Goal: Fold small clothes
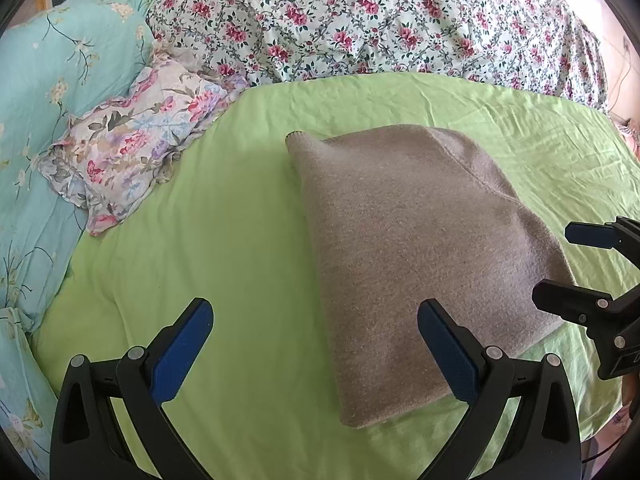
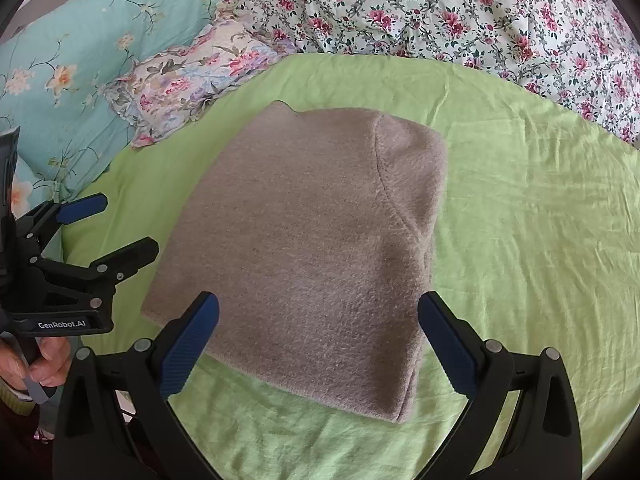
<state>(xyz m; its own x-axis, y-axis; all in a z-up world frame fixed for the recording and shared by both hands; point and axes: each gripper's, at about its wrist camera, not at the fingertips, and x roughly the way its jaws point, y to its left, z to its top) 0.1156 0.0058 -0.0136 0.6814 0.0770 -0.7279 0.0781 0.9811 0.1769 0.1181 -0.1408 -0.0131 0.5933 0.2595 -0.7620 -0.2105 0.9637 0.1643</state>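
A grey-brown knitted garment [image 1: 416, 256] lies folded into a thick rectangle on the green sheet [image 1: 224, 240]; it also shows in the right wrist view [image 2: 312, 248]. My left gripper [image 1: 316, 344] is open and empty, held above the garment's near left edge. My right gripper [image 2: 318, 340] is open and empty, held above the garment's near edge. The right gripper shows in the left wrist view [image 1: 560, 264] at the garment's right side. The left gripper shows in the right wrist view [image 2: 120, 228] at the garment's left side.
A small flowered pillow [image 1: 136, 140] lies at the sheet's far left. A turquoise flowered quilt [image 1: 48, 92] lies beyond it. A white quilt with pink flowers [image 1: 380, 16] is bunched along the far side. The green sheet [image 2: 532, 240] spreads to the right.
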